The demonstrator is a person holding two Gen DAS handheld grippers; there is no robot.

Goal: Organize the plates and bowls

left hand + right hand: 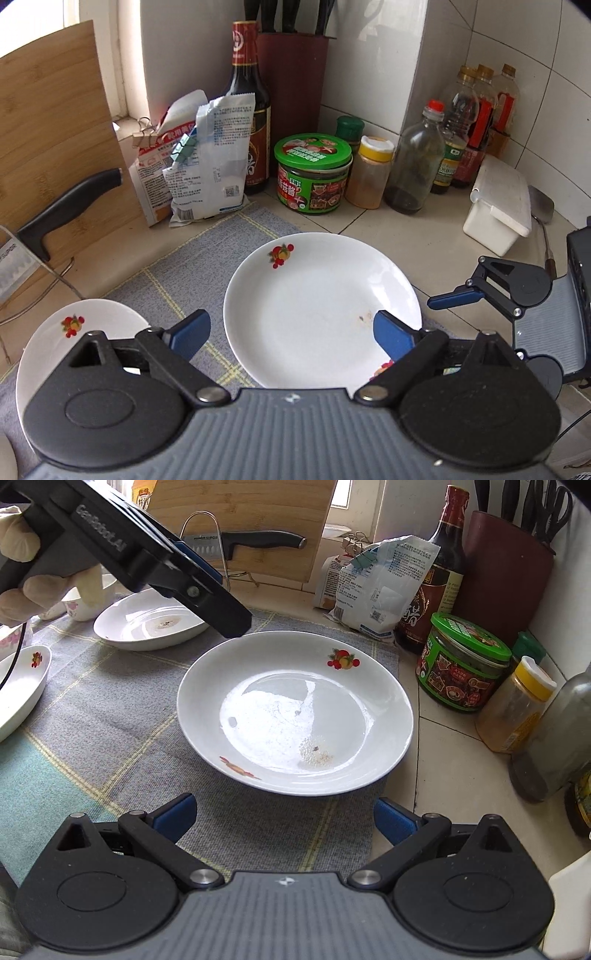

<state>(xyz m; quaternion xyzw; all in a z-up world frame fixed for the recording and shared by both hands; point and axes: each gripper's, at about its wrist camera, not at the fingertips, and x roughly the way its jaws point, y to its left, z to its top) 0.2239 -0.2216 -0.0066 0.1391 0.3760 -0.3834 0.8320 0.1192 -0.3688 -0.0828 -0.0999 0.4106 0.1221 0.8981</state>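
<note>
A white plate with fruit prints [321, 306] [295, 709] lies on the grey checked cloth [110, 731], with crumbs in its well. My left gripper [291, 334] hovers open above its near rim, with nothing between the pads. From the right wrist view, that left gripper [221, 598] hangs over the plate's far left edge in a gloved hand [22, 546]. My right gripper [283, 816] is open and empty just short of the plate's near rim; one of its fingers [456, 298] shows beside the plate. A second plate [85, 325] [147, 624] sits further left. A third plate [22, 686] is at the edge.
A small flowered bowl [81, 609] stands behind the second plate. Along the tiled wall are a green-lidded jar [314, 173], a yellow-capped spice jar [371, 173], bottles [417, 162], a soy sauce bottle [247, 110], clipped bags [199, 162] and a white box [498, 203]. A knife [66, 210] rests by the cutting board [51, 129].
</note>
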